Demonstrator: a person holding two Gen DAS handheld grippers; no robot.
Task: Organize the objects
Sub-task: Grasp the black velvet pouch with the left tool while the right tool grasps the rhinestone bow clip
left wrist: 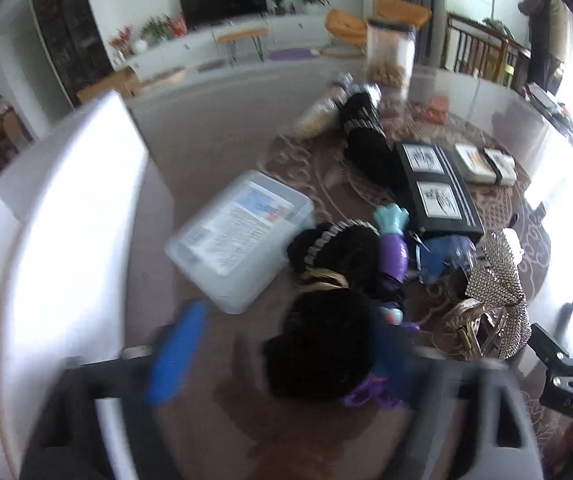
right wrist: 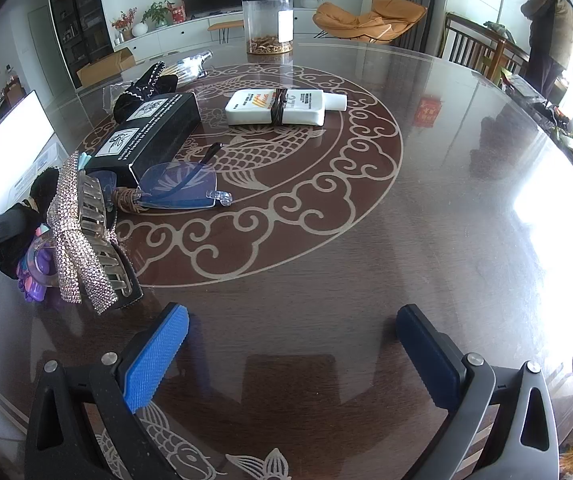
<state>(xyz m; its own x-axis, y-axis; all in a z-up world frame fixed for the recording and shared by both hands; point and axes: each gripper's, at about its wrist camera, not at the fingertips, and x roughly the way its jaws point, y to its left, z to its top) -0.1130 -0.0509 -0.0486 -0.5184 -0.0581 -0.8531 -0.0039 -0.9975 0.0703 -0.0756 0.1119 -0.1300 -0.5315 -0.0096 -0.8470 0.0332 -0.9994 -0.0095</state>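
Table (right wrist: 366, 240): dark, glossy, fish-and-cloud inlay.
On it: black box (right wrist: 146, 136), white bottle (right wrist: 282, 108), glasses (right wrist: 178, 192), clear jar (right wrist: 267, 24).

On the round table (right wrist: 366, 240), a box (right wrist: 150, 136) lies left of centre, with eyeglasses (right wrist: 178, 192) just before it and a flat bottle (right wrist: 282, 108) to its right; a jar (right wrist: 267, 22) stands behind; a rhinestone bow clip (right wrist: 82, 256) lies at the left edge

You have a rhinestone bow clip (right wrist: 80, 240) lying beside a purple toy (right wrist: 36, 270) and black velvet scrunchie (left wrist: 322, 348). Blue-lensed glasses (right wrist: 178, 190) rest folded against the black box (right wrist: 146, 136); the banded white bottle (right wrist: 286, 107) lies flat beyond
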